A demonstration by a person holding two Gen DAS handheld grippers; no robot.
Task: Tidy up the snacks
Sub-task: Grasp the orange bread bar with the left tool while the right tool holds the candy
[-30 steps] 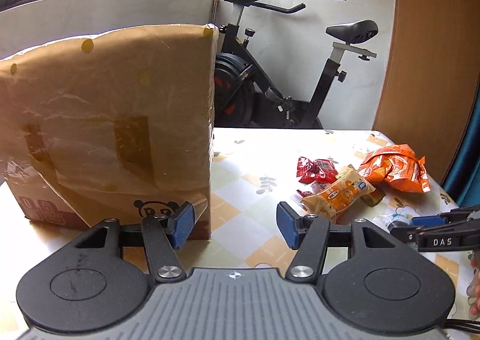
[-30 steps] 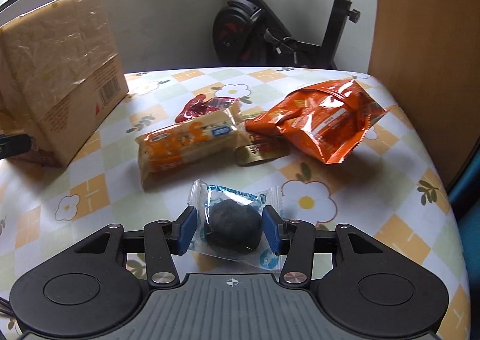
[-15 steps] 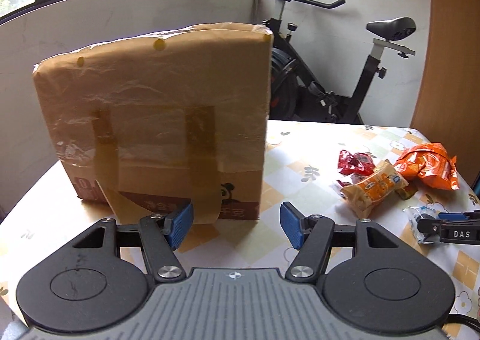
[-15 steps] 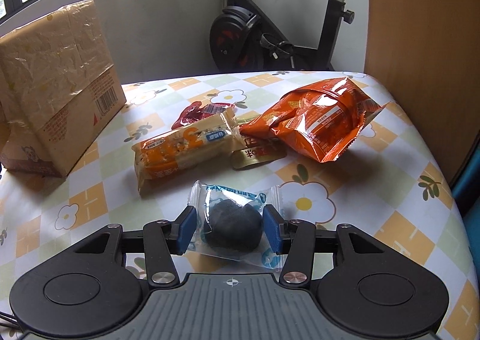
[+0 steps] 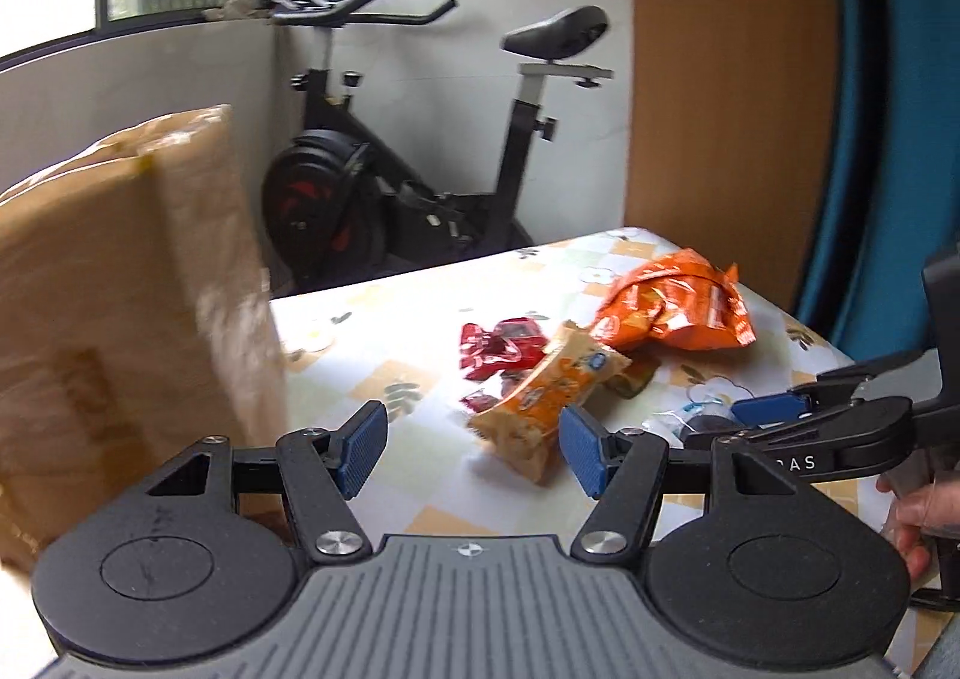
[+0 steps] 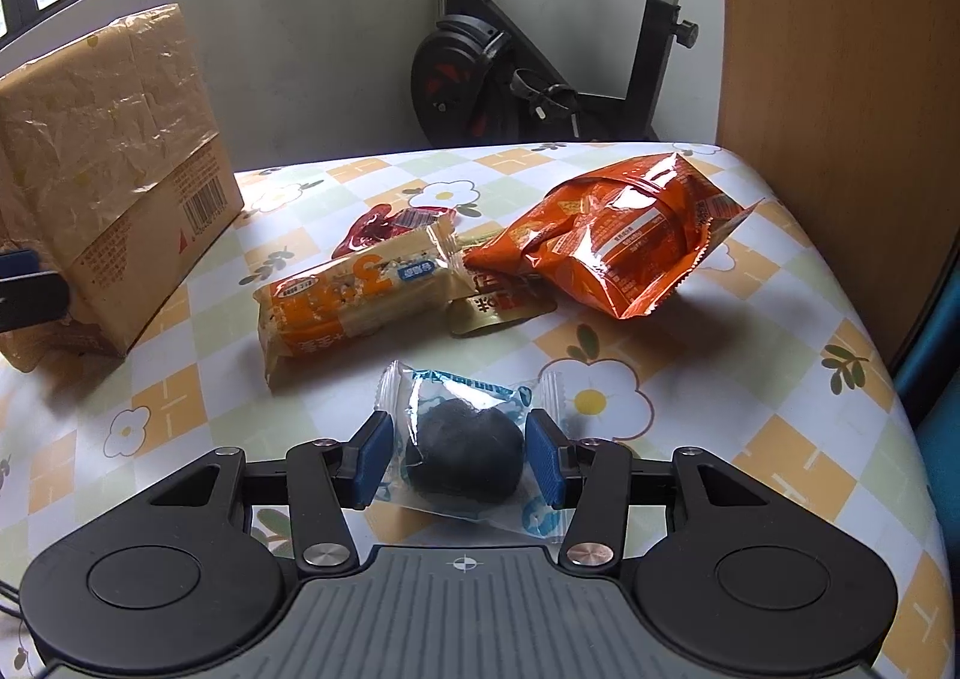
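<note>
Blue-padded fingers of the right gripper (image 6: 461,460) are set on either side of a clear-wrapped snack with a dark round filling (image 6: 463,454). The pads lie right at the wrapper's edges, but whether they press on it cannot be told. The packet rests on the floral checked tablecloth (image 6: 750,379), near its front edge.

Just beyond it, a long orange and cream biscuit bar in a plastic wrapper (image 6: 360,295) is laid slantwise. A small gold sachet (image 6: 501,308) is tucked at the bar's right end and partly under a shiny orange foil crisp bag (image 6: 618,241). A crumpled red sweet wrapper (image 6: 384,223) is seen behind the bar, touching it.

A brown cardboard box covered in glossy tape (image 6: 114,163) stands upright at the left of the table, well apart from the snacks. A black exercise bike (image 6: 510,79) is seen beyond the table's far edge, beside a wooden panel (image 6: 840,79).

In the left wrist view, the left gripper (image 5: 471,454) is held above the table with its jaws spread wide and nothing between them. The box is blurred at its left, the biscuit bar lies ahead, and the right gripper appears low at the right, at the clear packet.
</note>
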